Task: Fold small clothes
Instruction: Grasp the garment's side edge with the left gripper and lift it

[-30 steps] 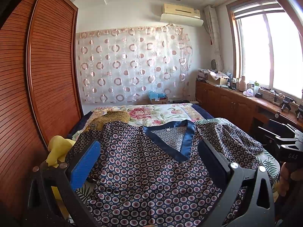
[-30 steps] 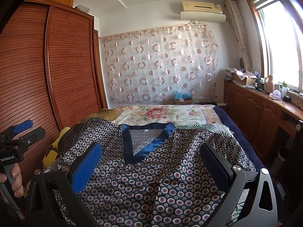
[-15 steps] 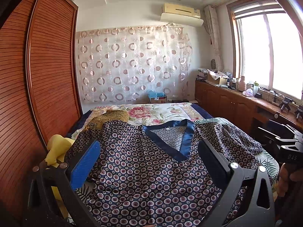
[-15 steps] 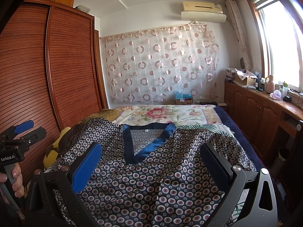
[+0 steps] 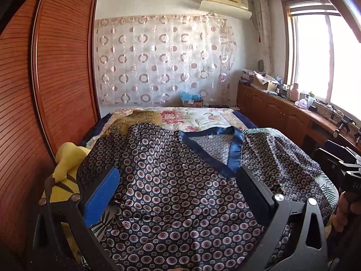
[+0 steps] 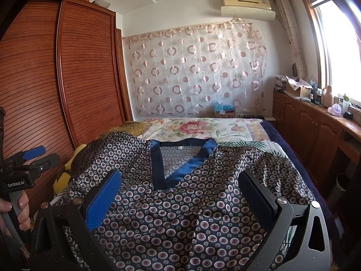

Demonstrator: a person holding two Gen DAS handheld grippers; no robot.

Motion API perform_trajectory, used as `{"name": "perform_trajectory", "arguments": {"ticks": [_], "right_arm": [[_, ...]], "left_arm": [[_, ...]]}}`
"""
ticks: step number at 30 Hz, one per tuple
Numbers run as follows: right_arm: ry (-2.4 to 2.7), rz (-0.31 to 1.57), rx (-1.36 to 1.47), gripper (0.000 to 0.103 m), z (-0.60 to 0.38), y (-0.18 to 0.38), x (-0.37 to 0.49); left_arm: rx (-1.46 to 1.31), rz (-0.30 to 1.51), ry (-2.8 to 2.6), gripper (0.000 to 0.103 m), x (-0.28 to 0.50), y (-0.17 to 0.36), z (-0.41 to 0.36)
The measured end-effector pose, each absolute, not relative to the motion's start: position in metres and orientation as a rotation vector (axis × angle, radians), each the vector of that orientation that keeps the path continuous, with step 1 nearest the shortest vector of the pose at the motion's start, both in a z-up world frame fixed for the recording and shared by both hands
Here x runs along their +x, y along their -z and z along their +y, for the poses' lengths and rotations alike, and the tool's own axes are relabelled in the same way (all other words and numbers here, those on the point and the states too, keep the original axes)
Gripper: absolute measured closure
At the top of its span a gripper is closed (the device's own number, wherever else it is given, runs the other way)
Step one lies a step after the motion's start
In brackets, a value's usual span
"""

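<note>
The left gripper (image 5: 178, 192) has its jaws spread wide with nothing between them, hovering over the patterned top (image 5: 180, 192), which lies spread flat on the bed (image 5: 203, 117) right below and ahead of it. A yellow plush toy (image 5: 65, 169) sits off to its left by the wardrobe (image 5: 56, 67). The right gripper (image 6: 180, 194) is gaping just as wide and empty too, over the same top, with the blue V-neck collar (image 6: 180, 169) just ahead between its fingers.

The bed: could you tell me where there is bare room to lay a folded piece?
The floral bedspread beyond the garment's collar is free. The patterned garment covers the near bed; a yellow toy crowds its wardrobe-side edge.
</note>
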State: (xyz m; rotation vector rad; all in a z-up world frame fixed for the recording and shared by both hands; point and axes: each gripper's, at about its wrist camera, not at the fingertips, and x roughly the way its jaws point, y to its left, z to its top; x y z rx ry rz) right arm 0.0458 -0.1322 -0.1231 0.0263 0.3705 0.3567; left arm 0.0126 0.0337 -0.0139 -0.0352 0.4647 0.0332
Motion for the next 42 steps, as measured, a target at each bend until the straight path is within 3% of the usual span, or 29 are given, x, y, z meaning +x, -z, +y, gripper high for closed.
{"name": "perform_trajectory", "arguments": {"ticks": [14,23,29,37,42], "right_arm": [[-0.385,0.424,0.006,0.000,-0.113,0.139,0.073],[-0.435,0.557,-0.024,0.000,-0.104,0.166,0.095],[-0.425,0.620,-0.082,0.000,-0.096,0.175,0.104],[-0.425,0.637,-0.142,0.000,-0.082,0.182,0.107],[-0.425,0.629,-0.163,0.000,-0.078,0.185,0.108]], "left_arm": [[-0.019,0.570,-0.084,0.000,0.039,0.054,0.083],[-0.089,0.627,-0.059,0.000,0.055,0.085,0.131],[-0.124,0.674,-0.105,0.019,0.069,0.097,0.170],[-0.190,0.777,-0.112,0.030,0.092,0.124,0.211],[-0.217,0.838,-0.052,0.049,0.101,0.142,0.207]]}}
